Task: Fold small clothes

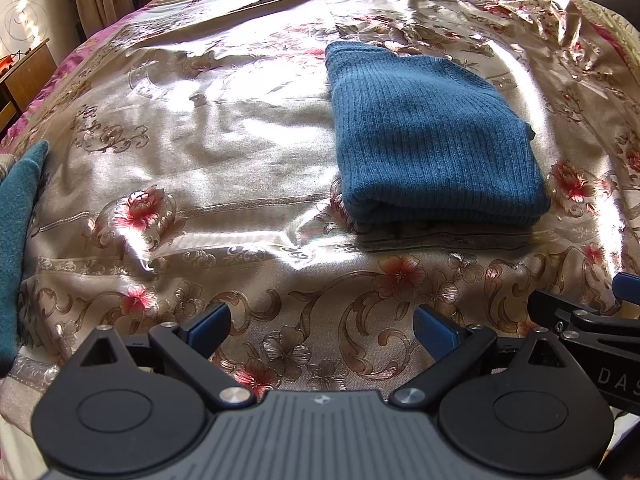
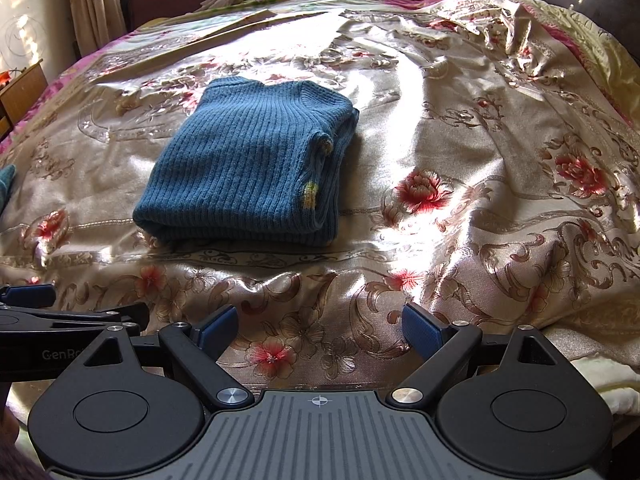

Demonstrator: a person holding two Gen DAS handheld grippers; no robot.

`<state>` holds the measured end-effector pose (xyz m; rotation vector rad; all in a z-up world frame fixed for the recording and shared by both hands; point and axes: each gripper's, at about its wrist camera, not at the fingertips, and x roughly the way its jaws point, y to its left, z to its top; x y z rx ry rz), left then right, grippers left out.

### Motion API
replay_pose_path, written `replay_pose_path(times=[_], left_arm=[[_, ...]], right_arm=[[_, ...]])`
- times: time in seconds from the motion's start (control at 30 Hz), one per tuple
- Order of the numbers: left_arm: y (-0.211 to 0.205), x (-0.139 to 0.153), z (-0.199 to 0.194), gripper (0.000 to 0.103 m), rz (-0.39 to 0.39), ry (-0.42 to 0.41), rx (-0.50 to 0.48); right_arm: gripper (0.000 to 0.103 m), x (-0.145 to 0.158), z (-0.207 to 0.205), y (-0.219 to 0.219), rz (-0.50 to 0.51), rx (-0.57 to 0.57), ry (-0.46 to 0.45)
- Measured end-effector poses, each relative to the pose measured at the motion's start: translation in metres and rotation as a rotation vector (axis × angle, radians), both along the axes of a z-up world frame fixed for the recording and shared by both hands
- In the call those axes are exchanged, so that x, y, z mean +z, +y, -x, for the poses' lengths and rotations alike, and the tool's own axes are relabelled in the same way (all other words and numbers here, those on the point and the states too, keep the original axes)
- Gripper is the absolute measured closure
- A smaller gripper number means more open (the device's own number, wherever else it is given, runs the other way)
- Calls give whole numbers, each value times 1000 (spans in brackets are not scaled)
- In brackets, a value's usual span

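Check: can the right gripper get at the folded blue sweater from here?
Probably yes. The right gripper has its jaws open and empty, and only bare bedspread lies between it and the folded blue sweater, ahead to its left. The left gripper sits alongside, not across the path.

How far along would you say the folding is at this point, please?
Done: the blue knit sweater lies folded into a compact rectangle on the floral bedspread. In hand: nothing; the left gripper and right gripper are both open and empty, short of it. Left: possibly the teal garment at the left edge; whether it is folded cannot be told.
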<state>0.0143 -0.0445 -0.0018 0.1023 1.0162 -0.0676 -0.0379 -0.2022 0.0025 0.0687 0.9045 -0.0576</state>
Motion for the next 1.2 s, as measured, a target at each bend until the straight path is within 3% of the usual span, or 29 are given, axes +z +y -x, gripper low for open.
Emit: replay_pose_path(times=[0.47,1.2], left_arm=[[0,0,2,1,0,-5,-2],[-2,3,5,1,-3,-12,-9]], right_arm=[[12,-3,-2,-1,46,0,6],[12,-2,-3,-6,21,-13,19]])
